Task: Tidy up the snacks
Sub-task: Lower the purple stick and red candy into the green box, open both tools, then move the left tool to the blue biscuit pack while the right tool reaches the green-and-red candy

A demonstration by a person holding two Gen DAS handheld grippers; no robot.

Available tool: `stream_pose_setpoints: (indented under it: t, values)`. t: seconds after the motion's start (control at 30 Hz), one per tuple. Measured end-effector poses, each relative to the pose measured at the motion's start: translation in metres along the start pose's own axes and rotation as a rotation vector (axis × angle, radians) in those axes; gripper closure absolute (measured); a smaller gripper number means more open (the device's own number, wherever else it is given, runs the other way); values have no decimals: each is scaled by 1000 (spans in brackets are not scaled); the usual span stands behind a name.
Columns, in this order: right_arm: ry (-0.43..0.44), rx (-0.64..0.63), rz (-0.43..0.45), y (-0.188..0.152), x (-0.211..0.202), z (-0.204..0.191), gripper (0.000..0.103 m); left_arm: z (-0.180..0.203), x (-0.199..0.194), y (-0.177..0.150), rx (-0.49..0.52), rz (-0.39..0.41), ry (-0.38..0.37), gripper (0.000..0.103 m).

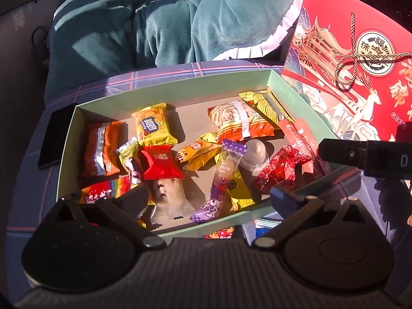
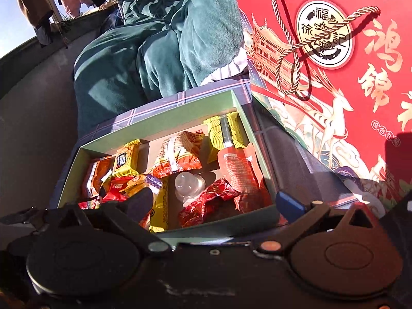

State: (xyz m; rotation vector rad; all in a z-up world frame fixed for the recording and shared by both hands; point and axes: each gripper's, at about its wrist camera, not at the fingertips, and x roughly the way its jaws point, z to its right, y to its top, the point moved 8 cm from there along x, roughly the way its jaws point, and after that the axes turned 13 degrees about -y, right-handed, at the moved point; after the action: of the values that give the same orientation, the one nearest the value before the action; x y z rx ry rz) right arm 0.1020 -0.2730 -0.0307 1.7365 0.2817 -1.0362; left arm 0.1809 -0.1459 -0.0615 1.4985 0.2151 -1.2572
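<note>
Jaws of both the left gripper [image 1: 209,197] and the right gripper [image 2: 219,200] stand spread and empty above the near edge of the green box [image 1: 180,83]. We judge this a release pose: snacks [image 1: 154,128] lie loosely gathered inside the box.

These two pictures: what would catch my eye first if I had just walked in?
Probably the big red gift box lid with gold lettering, a white deer and a twisted cord, propped at the right. Beside it, on a plaid cloth, lies an open pale green box strewn with bright snack packets in red, yellow, orange and purple. Rumpled teal fabric sits behind.
</note>
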Motion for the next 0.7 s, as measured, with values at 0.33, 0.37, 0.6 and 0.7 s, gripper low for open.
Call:
stream_pose_setpoints:
  t: [0.33, 0.37, 0.6, 0.7]
  values:
    - [4, -3, -36, -31, -26, 11, 0, 12, -25, -34, -15, -13, -16, 0]
    - [6, -2, -45, -35, -27, 12, 0, 12, -25, -37, -16, -18, -16, 0]
    - [13, -12, -108, -64, -26, 11, 0, 8, -16, -78, -43, -86, -11, 0]
    - [28, -19, -153, -80, -22, 6, 0, 7, -11, -92, -42, -119, -13, 0]
